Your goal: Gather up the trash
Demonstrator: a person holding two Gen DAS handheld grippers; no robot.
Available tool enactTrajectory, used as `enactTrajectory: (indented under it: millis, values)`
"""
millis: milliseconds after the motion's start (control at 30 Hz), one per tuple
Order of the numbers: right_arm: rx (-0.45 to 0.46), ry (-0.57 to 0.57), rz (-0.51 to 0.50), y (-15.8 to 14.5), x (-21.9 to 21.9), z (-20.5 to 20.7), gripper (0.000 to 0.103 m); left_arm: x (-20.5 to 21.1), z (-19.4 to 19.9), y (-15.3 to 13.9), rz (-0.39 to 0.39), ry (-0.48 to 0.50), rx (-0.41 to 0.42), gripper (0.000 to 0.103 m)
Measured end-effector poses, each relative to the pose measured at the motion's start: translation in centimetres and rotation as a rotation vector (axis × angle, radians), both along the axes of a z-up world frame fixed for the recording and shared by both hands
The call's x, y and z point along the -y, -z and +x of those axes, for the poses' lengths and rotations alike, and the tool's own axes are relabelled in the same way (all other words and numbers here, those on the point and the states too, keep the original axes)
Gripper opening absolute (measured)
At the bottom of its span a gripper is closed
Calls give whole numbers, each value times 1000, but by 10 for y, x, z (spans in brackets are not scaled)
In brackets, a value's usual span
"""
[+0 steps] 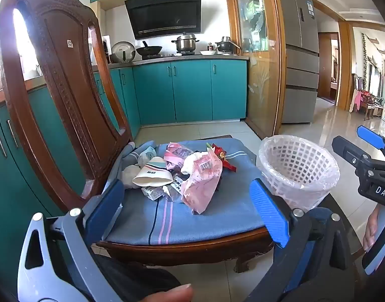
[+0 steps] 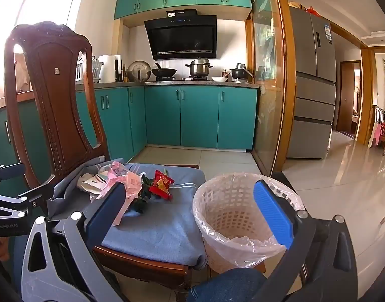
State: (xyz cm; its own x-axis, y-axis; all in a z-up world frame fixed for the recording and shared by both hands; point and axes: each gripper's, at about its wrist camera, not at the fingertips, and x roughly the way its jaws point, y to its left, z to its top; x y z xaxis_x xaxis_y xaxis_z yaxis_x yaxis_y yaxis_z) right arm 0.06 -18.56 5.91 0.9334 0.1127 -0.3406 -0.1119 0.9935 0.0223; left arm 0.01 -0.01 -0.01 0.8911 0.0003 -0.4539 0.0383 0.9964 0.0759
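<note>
A heap of trash lies on the chair's blue cushion (image 1: 182, 224): a pink plastic bag (image 1: 202, 183), a crushed white paper cup (image 1: 152, 175), small wrappers (image 1: 154, 191) and a red packet (image 1: 224, 157). To the right stands a white lattice bin (image 1: 298, 171) lined with clear plastic. My left gripper (image 1: 187, 209) hovers open in front of the heap, nothing between its fingers. In the right wrist view my right gripper (image 2: 192, 209) is open too, its blue pad (image 2: 273, 214) over the bin (image 2: 232, 216); the red packet (image 2: 162, 183) and pink bag (image 2: 128, 188) lie beyond its left finger.
The carved wooden chair back (image 1: 59, 80) rises at left. Teal kitchen cabinets (image 1: 190, 90) and a stove with pots line the far wall, a grey fridge (image 1: 300, 68) and a glass partition stand right. A blue-jeaned knee (image 2: 227, 284) shows below the bin.
</note>
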Motion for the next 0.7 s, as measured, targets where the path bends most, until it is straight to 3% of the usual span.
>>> enactTrajectory:
  millis: [700]
  values:
    - [14,-6,-14,-6,-5,-7,100,2,-1,4,-5,-4,-4,100]
